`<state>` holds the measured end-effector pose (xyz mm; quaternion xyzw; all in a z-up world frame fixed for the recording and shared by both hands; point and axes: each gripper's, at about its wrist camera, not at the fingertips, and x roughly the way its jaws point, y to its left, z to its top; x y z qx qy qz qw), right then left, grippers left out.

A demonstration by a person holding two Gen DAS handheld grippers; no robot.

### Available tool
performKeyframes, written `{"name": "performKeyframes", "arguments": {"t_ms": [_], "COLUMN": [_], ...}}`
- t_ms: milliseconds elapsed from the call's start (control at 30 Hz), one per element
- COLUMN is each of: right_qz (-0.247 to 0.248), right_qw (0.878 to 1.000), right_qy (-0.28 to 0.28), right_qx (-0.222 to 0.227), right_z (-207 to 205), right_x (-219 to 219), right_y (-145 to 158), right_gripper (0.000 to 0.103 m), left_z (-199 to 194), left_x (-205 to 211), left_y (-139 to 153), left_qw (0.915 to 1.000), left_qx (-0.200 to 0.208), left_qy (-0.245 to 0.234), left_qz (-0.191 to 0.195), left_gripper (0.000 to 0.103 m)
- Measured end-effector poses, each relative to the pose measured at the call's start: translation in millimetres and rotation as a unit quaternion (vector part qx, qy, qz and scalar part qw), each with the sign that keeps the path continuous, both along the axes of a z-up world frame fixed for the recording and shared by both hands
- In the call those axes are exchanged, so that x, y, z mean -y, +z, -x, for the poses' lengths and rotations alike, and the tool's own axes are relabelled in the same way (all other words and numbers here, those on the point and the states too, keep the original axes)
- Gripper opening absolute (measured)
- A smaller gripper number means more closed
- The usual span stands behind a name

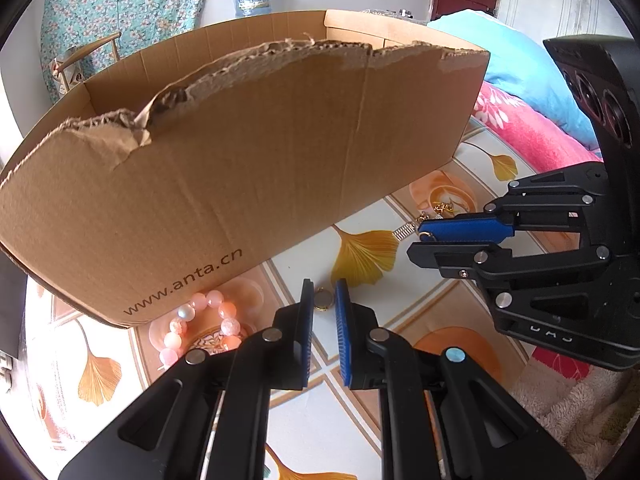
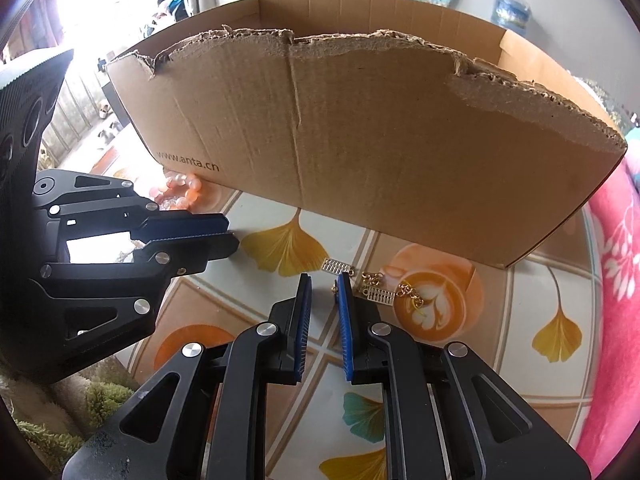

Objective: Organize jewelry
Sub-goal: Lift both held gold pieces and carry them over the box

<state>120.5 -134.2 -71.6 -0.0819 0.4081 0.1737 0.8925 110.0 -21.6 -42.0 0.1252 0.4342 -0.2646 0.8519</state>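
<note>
The jewelry lies loose on the table (image 2: 400, 408) in front of a torn-edged cardboard box (image 2: 380, 152), which looks meant to receive it: the box is open-topped and printed with a web address on the near wall, and nothing of its inside can be seen from either view. A small round gold-rimmed pendant (image 1: 323, 300) lies on the patterned tablecloth just ahead of the left gripper (image 1: 323, 292), in line with the gap between its jaws; these stand narrow with nothing pinched between the blue pads, so the pendant is framed, not held. To its left a pink and peach bead bracelet (image 1: 200, 328) rests against the foot of the box. On the other side lie two small silvery comb-like charms on gold chain, probably earrings (image 2: 370, 286), one nearer the box and one beside the coffee-cup print. The right gripper (image 2: 323, 280) points down at that cluster with its jaws also narrow; a gold ring shows at the tip of its right pad, and in the left wrist view a small loop hangs at the blue pad (image 1: 464, 227), but whether that link is caught or merely behind the tip I cannot tell. Each gripper is set over its own piece, a fair arrangement for lifting both over the ragged front wall. A pink floral blanket (image 2: 616, 280) borders the table on the right.
</note>
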Motion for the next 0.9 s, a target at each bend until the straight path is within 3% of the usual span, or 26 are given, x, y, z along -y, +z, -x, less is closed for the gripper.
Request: {"name": "performKeyframes", "arguments": {"t_ms": [200,367,900], "right_qz": [-0.006,-0.016,-0.047], "right_qw": [1.0,1.0,0.998], "right_qy": [-0.005,-0.014,-0.025], "right_qx": [-0.001,-0.002,0.034], "right_z": [3.7,6.4,27.6], "right_x": [-3.0,8.6,28.8], "right_y": [-3.5,-4.5,15.1], "right_gripper": [0.012,0.001,0.001], "left_z": [-0.1,0.1,9.9], "left_x": [-0.3,-0.2,-5.3], "left_y": [0.1,0.9,12.5], "left_qw": [1.0,1.0,0.9996], "left_qx": [0.0,0.001,0.025], "left_qy": [0.0,0.002,0.005], "left_qz": [0.001,0.002,0.01], "left_gripper": [0.011,0.011,0.001]}}
